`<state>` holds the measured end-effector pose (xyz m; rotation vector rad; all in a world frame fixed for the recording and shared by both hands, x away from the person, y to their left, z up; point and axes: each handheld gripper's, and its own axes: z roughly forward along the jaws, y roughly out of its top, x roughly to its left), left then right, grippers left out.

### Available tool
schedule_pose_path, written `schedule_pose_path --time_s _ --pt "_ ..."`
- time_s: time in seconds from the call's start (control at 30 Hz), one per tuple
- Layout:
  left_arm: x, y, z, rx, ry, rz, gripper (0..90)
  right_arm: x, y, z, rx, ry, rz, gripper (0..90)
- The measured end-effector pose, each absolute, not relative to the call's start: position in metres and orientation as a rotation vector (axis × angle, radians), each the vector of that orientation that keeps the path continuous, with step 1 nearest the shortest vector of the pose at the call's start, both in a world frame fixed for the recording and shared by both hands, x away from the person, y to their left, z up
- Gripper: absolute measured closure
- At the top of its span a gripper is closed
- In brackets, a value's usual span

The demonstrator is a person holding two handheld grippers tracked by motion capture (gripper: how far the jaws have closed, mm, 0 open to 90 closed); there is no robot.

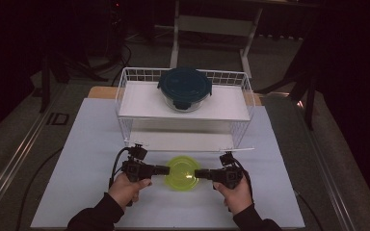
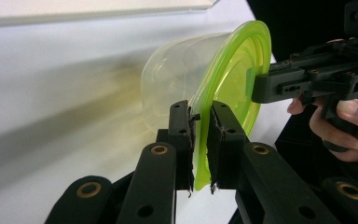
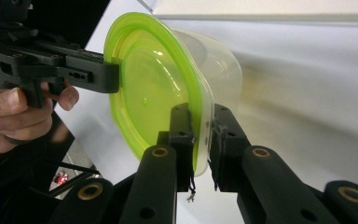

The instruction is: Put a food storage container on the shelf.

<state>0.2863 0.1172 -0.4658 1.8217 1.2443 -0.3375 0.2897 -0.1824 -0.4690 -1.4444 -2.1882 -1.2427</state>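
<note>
My left hand (image 1: 127, 187) and right hand (image 1: 232, 191) enter from the near edge of the table (image 1: 77, 159), forearms angled inward, each wrapped around a pistol-style grip with the jaws pointing level toward one another. My left hand-held gripper (image 1: 169, 169) meets the left edge of the lime-green lid (image 1: 182, 174); its jaws are nearly together, clamped on the lid's rim (image 2: 200, 140). My right hand-held gripper (image 1: 195, 173) meets the opposite, right edge in the same way, jaws narrow and pinching the rim (image 3: 199, 135). The lid sits on a clear plastic container (image 2: 177, 79), which hangs between the two hand-held grippers; both gripper views show it above the white table surface. The container lies at the near middle of the table, just in front of a white wire shelf rack (image 1: 125, 96). On the rack's upper shelf, toward the far side, stands a glass bowl with a dark teal lid (image 1: 184, 86).
</note>
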Motion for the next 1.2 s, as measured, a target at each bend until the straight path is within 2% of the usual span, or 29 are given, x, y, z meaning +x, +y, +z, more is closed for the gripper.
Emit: schedule_pose_path --time_s 0.87,1.2 --pt "0.282 0.122 -0.383 1.782 1.136 -0.234 80.4 0.288 -0.184 -0.392 -1.371 -2.253 -1.390 80.6" --pt "0.286 0.125 -0.347 1.759 1.102 -0.177 80.7 0.295 -0.180 -0.350 -1.352 -2.285 -1.452 80.7"
